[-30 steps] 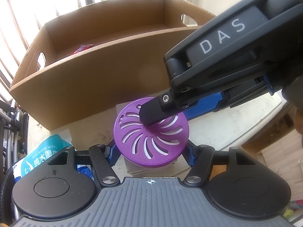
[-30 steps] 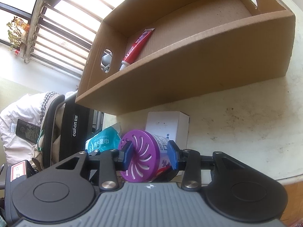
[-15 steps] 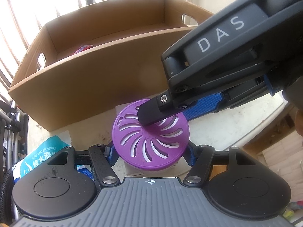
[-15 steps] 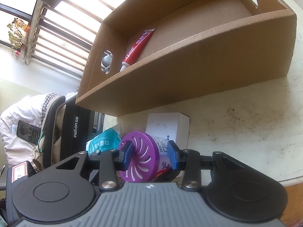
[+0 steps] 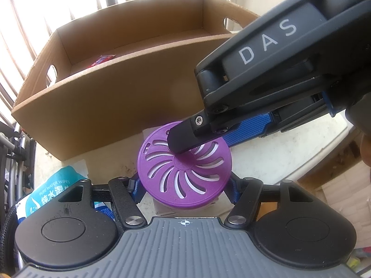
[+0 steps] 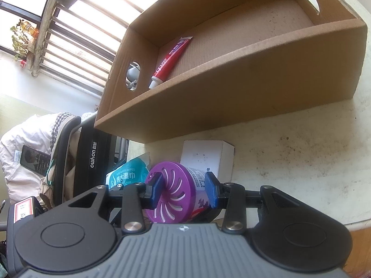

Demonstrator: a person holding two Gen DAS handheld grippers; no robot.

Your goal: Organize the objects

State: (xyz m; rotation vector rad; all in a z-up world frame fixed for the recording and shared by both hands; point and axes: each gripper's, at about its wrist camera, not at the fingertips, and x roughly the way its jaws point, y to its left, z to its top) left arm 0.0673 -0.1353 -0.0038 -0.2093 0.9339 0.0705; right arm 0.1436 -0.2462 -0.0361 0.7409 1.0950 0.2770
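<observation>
An air freshener can with a purple slotted lid [image 5: 185,173] is gripped by both grippers just above the white table [image 5: 278,162]. My left gripper [image 5: 184,188] is shut on it, its blue fingertips pressing the lid's rim from both sides. My right gripper reaches in from the upper right, and one of its black fingers [image 5: 183,139] lies across the lid's face. In the right wrist view the can [image 6: 176,192] lies sideways. My right gripper [image 6: 184,188] is shut on it end to end, one pad on the lid and one on the base.
A large open cardboard box [image 6: 231,97] stands just behind, holding a red toothpaste tube [image 6: 171,58]. A small white box [image 6: 204,155] and a teal wet wipes pack [image 6: 127,176] lie close to the can. The table's edge runs along the right; a chair piled with clothes [image 6: 30,153] stands left.
</observation>
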